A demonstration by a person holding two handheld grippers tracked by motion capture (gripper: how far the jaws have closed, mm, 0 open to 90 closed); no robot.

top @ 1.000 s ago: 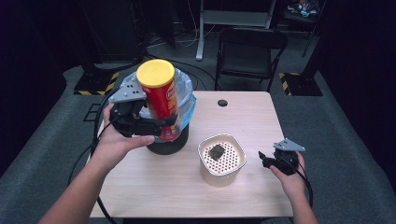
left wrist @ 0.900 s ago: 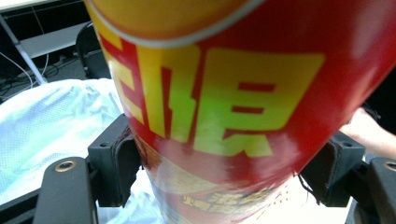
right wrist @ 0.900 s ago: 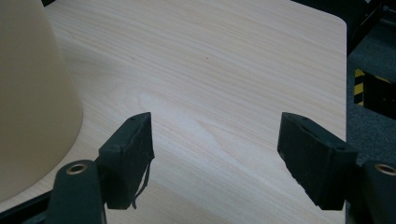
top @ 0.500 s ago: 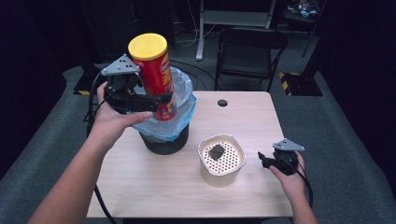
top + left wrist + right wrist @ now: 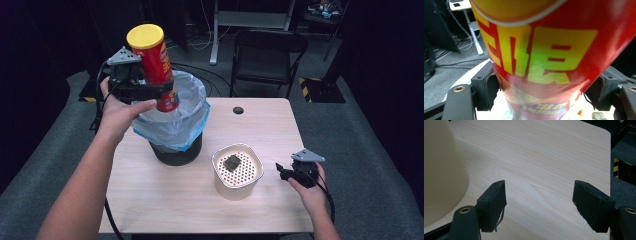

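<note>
The red chip can (image 5: 157, 70) with its yellow lid is up in the air, tilted a little with the lid leaning toward the far left, and its lower end hangs over the far-left rim of the bin. It is clamped across its lower body by the left hand-held gripper (image 5: 150, 92); in the left gripper view the can's printed wall (image 5: 541, 55) sits tight between the two black jaws, both pads pressed against it. Below stands the black bin (image 5: 176, 150) with a pale blue liner bag (image 5: 187, 115) folded out over its rim, its mouth open and just under the can. To my reading this is the carry step of dropping the can into the bin: the can is over the bin's edge rather than its middle. The next move calls for bringing the can over the centre of the opening, lowering its base past the liner, and only then parting the jaws. Nearer on the bench (image 5: 165, 200) stands a cream perforated basket (image 5: 237, 170) holding a small dark object (image 5: 232, 162). The right hand-held gripper (image 5: 287, 172) rests low at the bench's right edge, jaws apart with nothing between them, bare wood (image 5: 539, 170) showing ahead.
</note>
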